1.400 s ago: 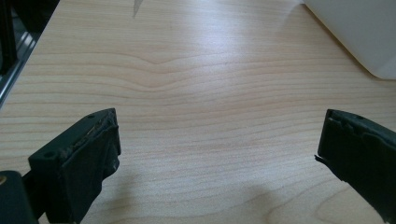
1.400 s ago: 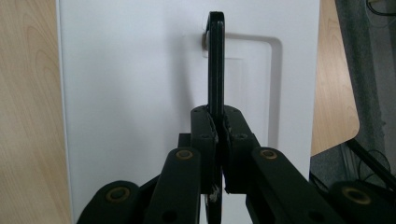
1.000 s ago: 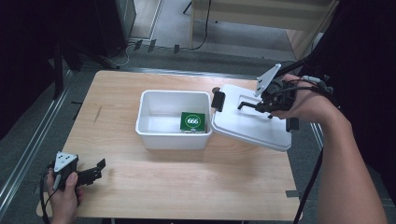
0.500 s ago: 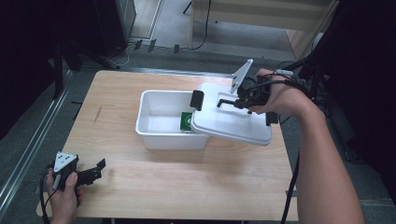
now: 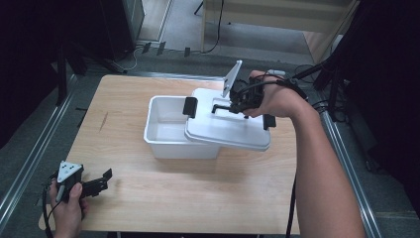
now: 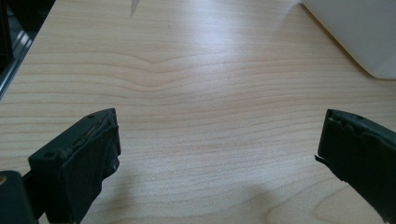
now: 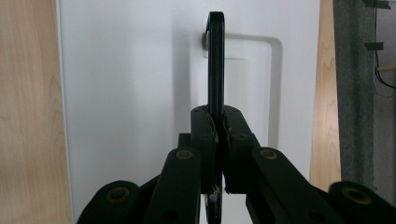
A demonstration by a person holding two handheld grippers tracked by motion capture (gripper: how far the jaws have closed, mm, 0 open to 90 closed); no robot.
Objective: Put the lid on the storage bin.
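Wooden table (image 5: 198, 198) seen from above, white bin (image 5: 166, 134) near its middle. White lid (image 5: 233, 129) lying part-way over the bin, covering the half toward the right gripper, overhanging past the bin's far-right edge, tilted a little. Open half of the bin showing a bare white floor. Black latch (image 5: 190, 107) on the lid's leading edge, hanging above the bin's open half; second latch (image 5: 268, 121) on the opposite edge.

Right gripper (image 5: 233, 101) above the lid, jaws pressed together, pinching the lid's thin black handle (image 7: 215, 70). In the right gripper view, handle upright and edge-on between the pads, white lid behind it.

Left gripper (image 5: 96, 184) resting at the table's near-left corner, well apart from the bin, jaws spread wide with nothing between them; bare wood ahead in the left gripper view (image 6: 219, 154).

Likely risks, judged from the grip: handle thin and held at one point only, so the lid could swing or twist about it and drop skewed. Leading edge could catch on the bin's rim and shove the unbraced bin along the table. Latches could land on the rim instead of outside it, leaving the lid propped up.

Against a second ago: lid then beside the bin, off to its right, green packet visible inside; now carried across, packet hidden beneath it. Left gripper unmoved.
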